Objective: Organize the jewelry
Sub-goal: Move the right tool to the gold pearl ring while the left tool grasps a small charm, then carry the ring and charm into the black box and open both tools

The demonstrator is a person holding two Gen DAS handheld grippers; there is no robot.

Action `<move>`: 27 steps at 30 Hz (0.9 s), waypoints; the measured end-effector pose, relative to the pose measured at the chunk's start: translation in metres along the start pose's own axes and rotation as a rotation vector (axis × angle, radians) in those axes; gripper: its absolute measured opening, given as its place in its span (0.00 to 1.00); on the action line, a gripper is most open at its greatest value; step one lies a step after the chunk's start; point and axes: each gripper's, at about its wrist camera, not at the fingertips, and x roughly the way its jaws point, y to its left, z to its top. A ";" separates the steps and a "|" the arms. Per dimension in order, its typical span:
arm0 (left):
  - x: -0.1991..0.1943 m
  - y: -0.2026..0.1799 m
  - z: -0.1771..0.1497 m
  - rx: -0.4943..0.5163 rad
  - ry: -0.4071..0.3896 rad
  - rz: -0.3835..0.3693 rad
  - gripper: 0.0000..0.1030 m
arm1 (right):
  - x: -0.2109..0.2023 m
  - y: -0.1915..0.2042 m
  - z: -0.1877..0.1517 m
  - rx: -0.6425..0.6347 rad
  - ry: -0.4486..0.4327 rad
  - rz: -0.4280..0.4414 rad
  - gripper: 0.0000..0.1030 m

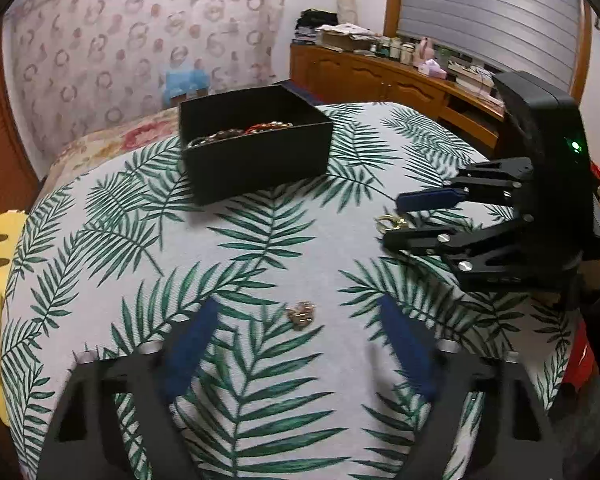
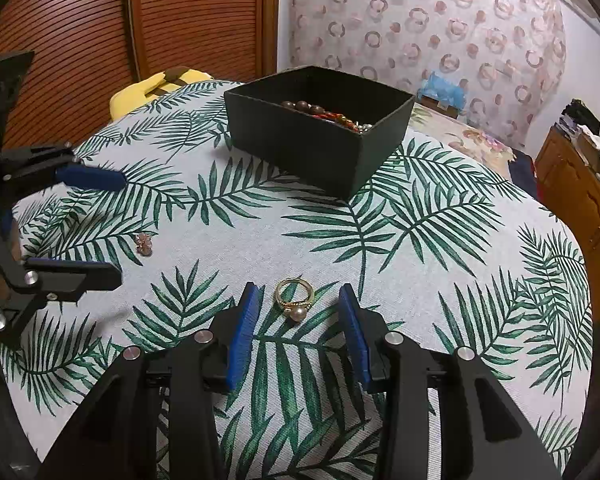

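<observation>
A: Counted: one box (image 1: 256,142), black, lidless, on the leaf-print cloth (image 1: 284,240). Inside, a heap of beaded strings, brown and red; number not clear.

B: And loose pieces?

A: Two. One gold ring (image 2: 294,298) with a pearl, flat on the cloth, well in front of the box. One small pinkish cluster (image 1: 301,314), maybe an earring, also on the cloth, in front of the box and off to the left of the ring as seen from the right wrist.

B: Tongs?

A: Two pairs, blue pads on black frames. Left tongs (image 1: 300,344) spread wide, straddling the cluster, no pad touching it. Right tongs (image 2: 296,332) about half apart, ring between the pads but clear of both; holding nothing.

B: Surface and room?

A: Pale cloth with green palm fronds, over a rounded table. Behind the box, a curtain (image 1: 140,40) printed with pink rings, then a floral bed cover. Right of the box in the left view, a wooden cabinet (image 1: 400,80) cluttered with jars and papers, under a shuttered window. Left of the box, slatted brown doors and something yellow (image 2: 156,88) at the cloth's edge.

B: Writing, brands?

A: None legible.
</observation>
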 end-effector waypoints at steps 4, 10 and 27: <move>0.006 -0.006 0.000 0.021 0.020 0.013 0.41 | -0.001 0.000 0.000 -0.001 -0.002 -0.004 0.42; 0.017 -0.008 -0.003 0.029 0.053 0.038 0.14 | -0.002 0.001 -0.001 -0.010 -0.005 -0.011 0.35; -0.013 0.001 0.009 -0.029 -0.058 0.046 0.14 | -0.003 -0.001 -0.002 0.001 0.000 0.036 0.20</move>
